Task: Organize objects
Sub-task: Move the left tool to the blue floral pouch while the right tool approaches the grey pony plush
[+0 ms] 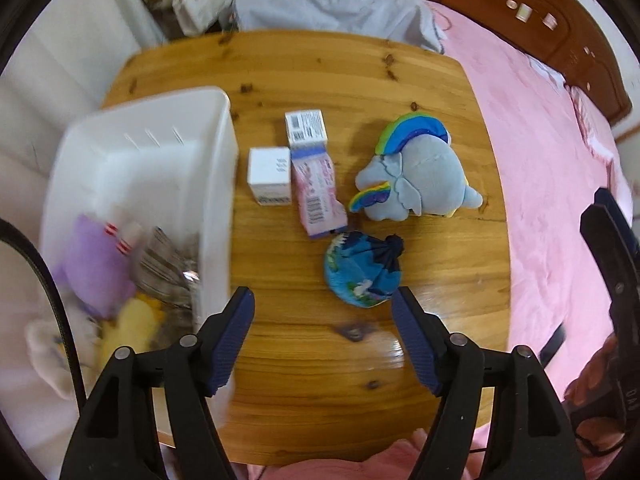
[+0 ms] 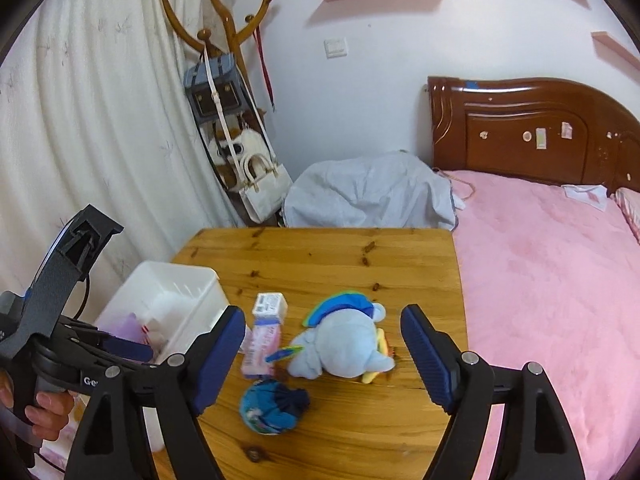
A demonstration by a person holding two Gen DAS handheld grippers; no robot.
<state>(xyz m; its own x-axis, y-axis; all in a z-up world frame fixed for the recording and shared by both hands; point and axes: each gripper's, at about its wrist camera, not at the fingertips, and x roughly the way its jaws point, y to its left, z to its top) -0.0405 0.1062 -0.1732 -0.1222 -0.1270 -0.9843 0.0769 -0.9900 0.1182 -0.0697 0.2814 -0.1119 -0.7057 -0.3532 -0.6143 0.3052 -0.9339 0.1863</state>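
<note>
On the wooden table (image 1: 320,380) lie a grey-blue plush with a rainbow mane (image 1: 416,176), a blue patterned pouch (image 1: 362,270), a pink carton (image 1: 318,192) and two white boxes (image 1: 269,174). My left gripper (image 1: 322,340) points down over the table's near part, open and empty, with the pouch just beyond its fingertips. From the right wrist view, the right gripper (image 2: 324,356) stands open and empty above the plush (image 2: 340,348) and the pouch (image 2: 274,406). The white bin (image 1: 216,184) at the left holds a purple plush (image 1: 96,264) and other soft items.
A pink bed (image 2: 540,280) with a brown headboard (image 2: 520,128) borders the table on the right. A grey cloth bundle (image 2: 372,196) sits behind the table. A coat stand with bags (image 2: 232,120) and a white curtain stand at the back left.
</note>
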